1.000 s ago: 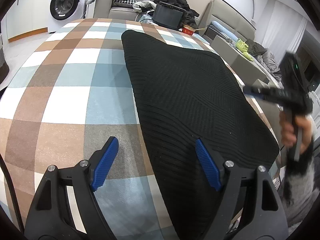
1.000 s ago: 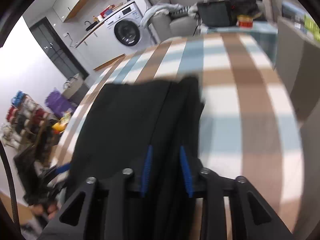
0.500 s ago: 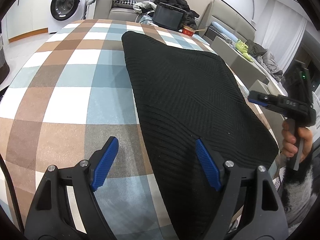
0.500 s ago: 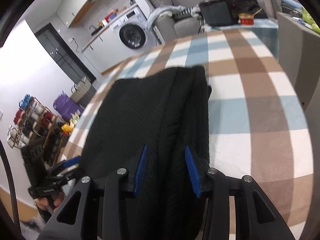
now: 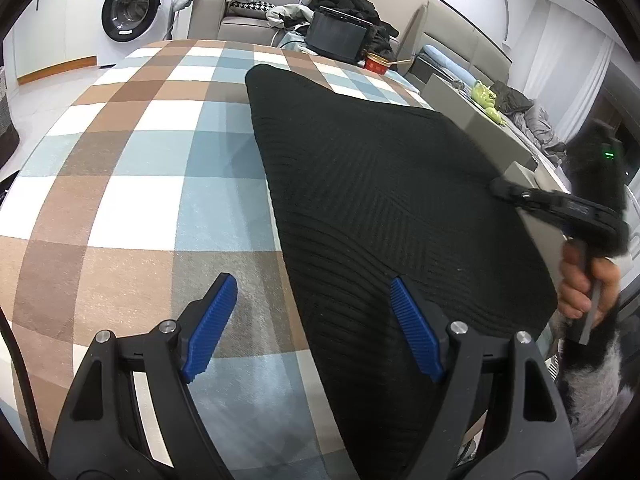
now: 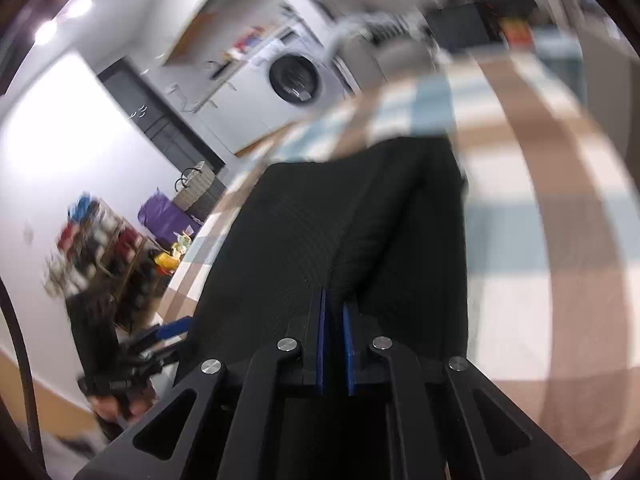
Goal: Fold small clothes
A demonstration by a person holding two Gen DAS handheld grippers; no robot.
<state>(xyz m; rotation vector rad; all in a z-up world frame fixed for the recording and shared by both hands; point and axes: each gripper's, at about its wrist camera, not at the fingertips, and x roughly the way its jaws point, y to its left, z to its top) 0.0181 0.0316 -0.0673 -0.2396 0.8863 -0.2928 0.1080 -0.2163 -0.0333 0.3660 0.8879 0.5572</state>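
Two grippers: right gripper (image 6: pixel 334 300) pinches the black knit cloth (image 5: pixel 380 200) at its three-o'clock edge; left gripper (image 5: pixel 312 320) gapes wide, empty.

- We see the black ribbed knit garment (image 5: pixel 392 208) cut off at 6 o'clock behind the left gripper's frame.
- Motion blur smears the white front-loading washing machine (image 6: pixel 296 80) at 12 o'clock.

garment (image 5: pixel 392 200): you see black ribbed knit
tablecloth (image 5: pixel 132 184): brown, pale blue and white checks
gripper pads (image 5: pixel 210 328): blue, ridged
bowl (image 5: pixel 376 65) beyond the garment: red
washing machine (image 5: pixel 132 4): white
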